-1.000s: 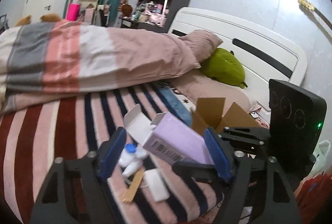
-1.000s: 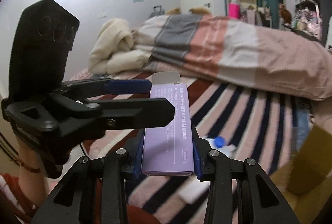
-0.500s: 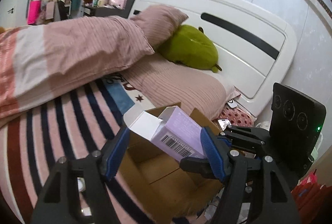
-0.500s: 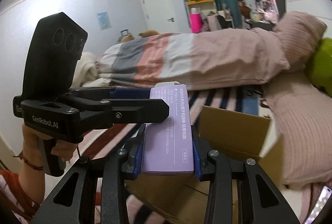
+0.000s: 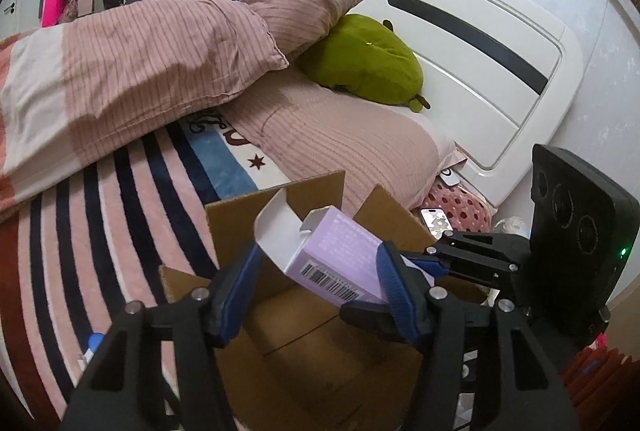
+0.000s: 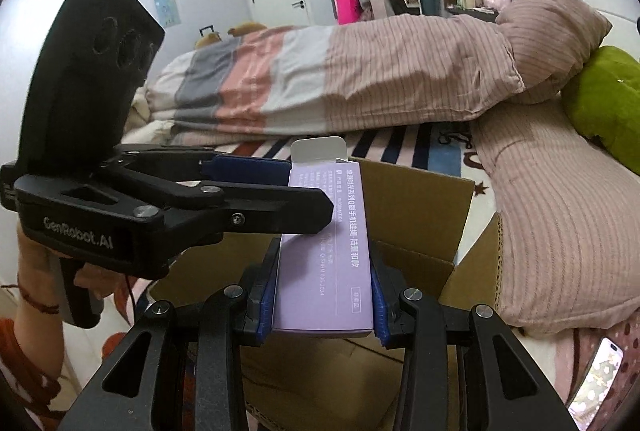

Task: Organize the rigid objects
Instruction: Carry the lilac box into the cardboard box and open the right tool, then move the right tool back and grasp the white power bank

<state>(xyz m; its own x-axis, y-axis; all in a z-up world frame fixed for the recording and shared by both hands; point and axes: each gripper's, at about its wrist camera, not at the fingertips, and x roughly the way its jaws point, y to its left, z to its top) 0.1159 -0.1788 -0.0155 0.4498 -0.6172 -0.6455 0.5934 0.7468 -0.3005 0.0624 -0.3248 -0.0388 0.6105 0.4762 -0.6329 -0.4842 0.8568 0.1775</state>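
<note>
**Lilac carton held over the open box**

Left claw (image 5: 316,283) gapes wide, its blue pads flanking the lilac carton (image 6: 326,251) without clamping. Right claw (image 6: 322,305), at 3 o'clock from it, pinches the carton's sides, above the cardboard box (image 6: 424,199) on the bed (image 5: 120,199).

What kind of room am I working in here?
A bedroom, by the look of it. The cardboard box sits on a striped bedspread below a white headboard, with pink pillows beside it. The right gripper holds the purple carton over the box.
</note>
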